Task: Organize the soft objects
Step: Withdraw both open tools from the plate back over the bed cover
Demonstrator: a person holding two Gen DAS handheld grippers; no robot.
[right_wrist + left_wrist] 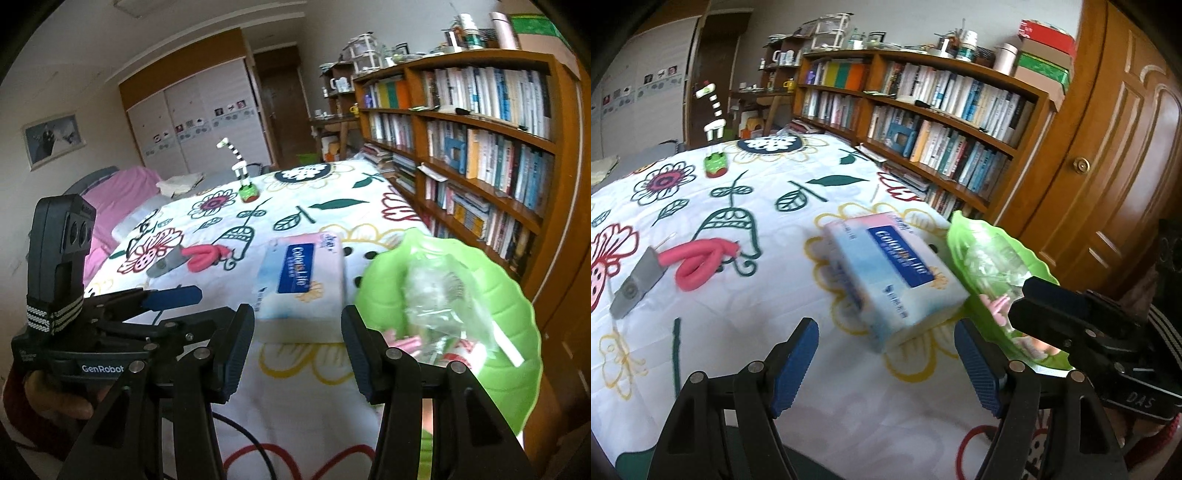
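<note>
- Left tool [886, 365] hovering wide, nothing between pads.
- Right tool [297, 354] gaping narrower, empty.
- Tissue pack [894, 273] lying on bed [738, 325], touching green bowl [495, 280].

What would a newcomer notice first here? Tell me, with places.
The tissue pack lies mid-bed on the flowered bedspread, just ahead of both open grippers. A bright green leaf-shaped dish of wrapped bits sits right of it, and a pink foam tube lies farther left.

Floral white bedspread [746, 317], blue-labelled pastel tissue pack [894, 273], green bowl [509, 295].
</note>
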